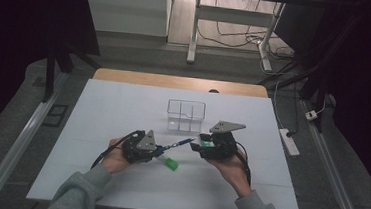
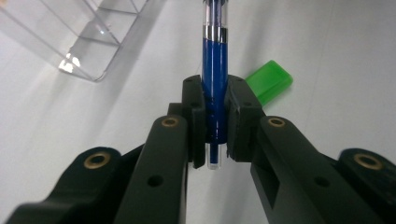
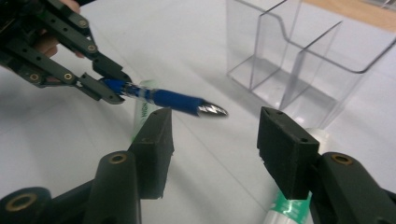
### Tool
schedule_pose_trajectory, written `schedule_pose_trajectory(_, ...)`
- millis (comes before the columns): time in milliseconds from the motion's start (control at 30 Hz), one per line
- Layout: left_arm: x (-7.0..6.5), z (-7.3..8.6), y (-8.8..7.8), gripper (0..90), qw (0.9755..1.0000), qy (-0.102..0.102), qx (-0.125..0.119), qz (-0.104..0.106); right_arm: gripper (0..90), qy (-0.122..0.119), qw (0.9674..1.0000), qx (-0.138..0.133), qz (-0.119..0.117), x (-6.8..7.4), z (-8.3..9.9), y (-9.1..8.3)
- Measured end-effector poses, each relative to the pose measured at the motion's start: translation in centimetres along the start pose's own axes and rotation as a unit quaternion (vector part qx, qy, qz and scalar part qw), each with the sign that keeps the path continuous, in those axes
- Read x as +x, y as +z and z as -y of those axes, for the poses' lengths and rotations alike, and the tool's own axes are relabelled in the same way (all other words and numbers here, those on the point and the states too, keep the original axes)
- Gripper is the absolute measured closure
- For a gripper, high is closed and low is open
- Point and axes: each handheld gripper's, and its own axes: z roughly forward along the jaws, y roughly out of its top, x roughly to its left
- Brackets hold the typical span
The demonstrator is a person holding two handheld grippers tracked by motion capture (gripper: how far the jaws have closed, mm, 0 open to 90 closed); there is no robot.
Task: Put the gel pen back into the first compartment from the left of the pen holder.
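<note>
Okay, your left gripper [image 2: 215,128] is clamped on the blue pen [image 2: 215,70], held above the table [image 1: 123,109]; your right gripper [image 3: 212,135] stands open, empty, pen tip between its jaws.

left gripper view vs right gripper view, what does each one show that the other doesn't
Left gripper view alone: the green block on the table beside the pen, and the left gripper up close, its jaws clamped on the pen's barrel.

Right gripper view alone: the pen's silver tip, the right gripper with jaws apart and nothing between them, and a white tube with green print lying under it.

Both: the blue pen, the clear divided organizer and the white table.
</note>
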Motion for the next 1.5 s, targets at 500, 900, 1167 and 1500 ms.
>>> schedule_pose_trajectory(500,0.9,1.1,-1.3,79.1,0.9968,-0.058,-0.055,-0.008,37.9,0.02,0.9993,-0.029,0.013,-0.3,0.6,0.0)
schedule_pose_trajectory(900,0.5,0.6,-1.0,79.2,0.9953,-0.063,-0.073,-0.004,36.7,0.019,0.9985,-0.048,-0.015,0.7,0.6,1.0)
schedule_pose_trajectory(1167,0.0,0.0,-0.4,79.1,0.9959,-0.053,-0.074,0.001,37.9,0.02,0.9976,-0.063,-0.02,1.3,0.5,1.3)
schedule_pose_trajectory(1500,-0.4,-0.3,0.2,79.1,0.9961,-0.049,-0.073,0.006,38.9,0.025,0.9971,-0.067,-0.027,1.7,0.6,1.8)
